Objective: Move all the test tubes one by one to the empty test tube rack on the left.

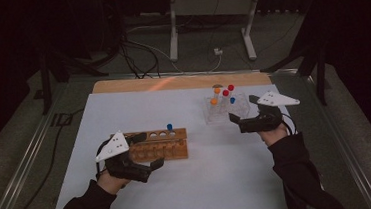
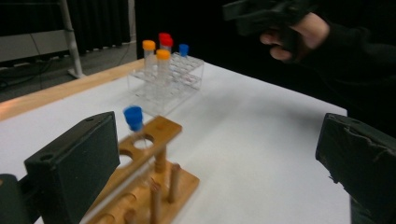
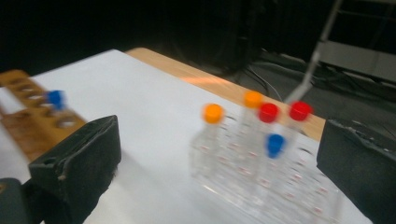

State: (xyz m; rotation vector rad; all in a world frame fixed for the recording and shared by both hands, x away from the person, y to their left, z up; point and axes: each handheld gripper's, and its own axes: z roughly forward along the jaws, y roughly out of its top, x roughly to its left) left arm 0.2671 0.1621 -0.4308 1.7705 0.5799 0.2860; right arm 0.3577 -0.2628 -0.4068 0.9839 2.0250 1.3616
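High view: brown wooden tube rack [image 1: 157, 145] holds one blue-capped tube [image 1: 170, 129]; clear plastic rack [image 1: 225, 109], to its right, holds five capped tubes. Left gripper [image 1: 154, 166] and right gripper [image 1: 233, 117]: jaws wide open, empty. No legible writing.

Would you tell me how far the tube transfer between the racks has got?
Done: one blue-capped tube stands in the wooden rack. In hand: nothing; left gripper and right gripper are open. Left: five capped tubes in the clear rack.
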